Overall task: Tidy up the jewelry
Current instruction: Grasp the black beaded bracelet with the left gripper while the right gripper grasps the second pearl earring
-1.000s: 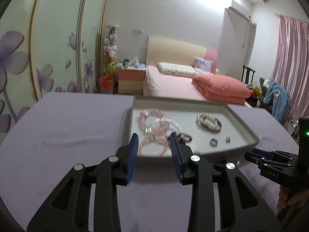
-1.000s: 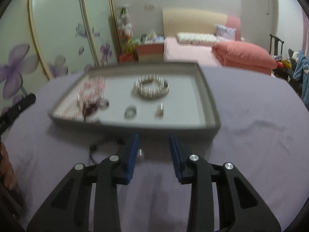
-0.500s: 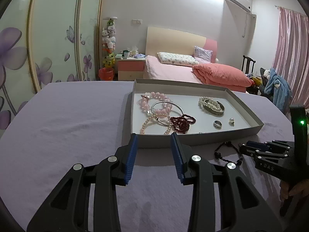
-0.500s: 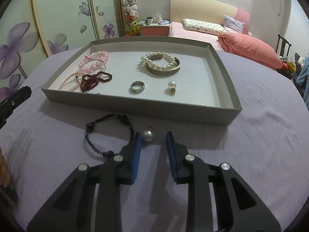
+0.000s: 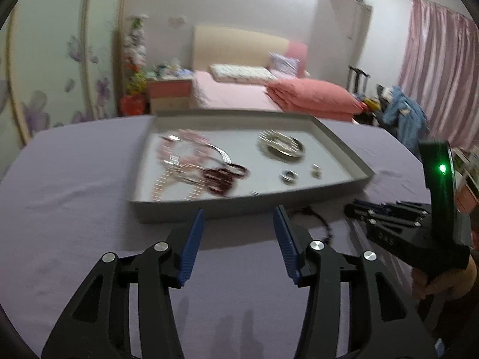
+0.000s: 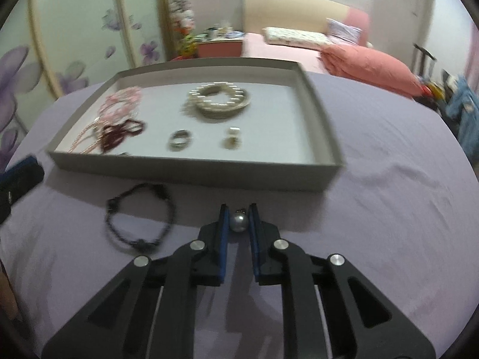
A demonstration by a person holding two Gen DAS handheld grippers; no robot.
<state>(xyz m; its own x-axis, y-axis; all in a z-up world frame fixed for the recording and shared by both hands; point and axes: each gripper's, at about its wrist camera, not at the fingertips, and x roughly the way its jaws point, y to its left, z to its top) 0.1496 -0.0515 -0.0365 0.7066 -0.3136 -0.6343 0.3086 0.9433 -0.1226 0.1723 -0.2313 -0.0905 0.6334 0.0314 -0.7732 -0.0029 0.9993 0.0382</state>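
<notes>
A grey tray (image 6: 191,167) on the purple cloth holds pink bead strands (image 6: 122,101), a dark red bracelet (image 6: 119,131), a pearl bracelet (image 6: 220,100), a ring (image 6: 179,140) and a small earring (image 6: 232,137). My right gripper (image 6: 238,220) is shut on a grey pearl earring (image 6: 238,221) just in front of the tray. A black cord bracelet (image 6: 137,218) lies on the cloth to its left. My left gripper (image 5: 239,227) is open and empty before the tray's (image 5: 245,206) near wall; the right gripper shows at its right (image 5: 389,218).
The table is covered in purple cloth (image 6: 389,209). Behind it stand a pink bed (image 5: 269,95), a bedside cabinet (image 5: 169,92) and wardrobe doors with flower prints (image 6: 74,45). Pink curtains (image 5: 443,68) hang at the far right.
My right gripper has closed its fingers around the grey pearl earring. My left gripper has opened wider and swung a little, blurring the view.
</notes>
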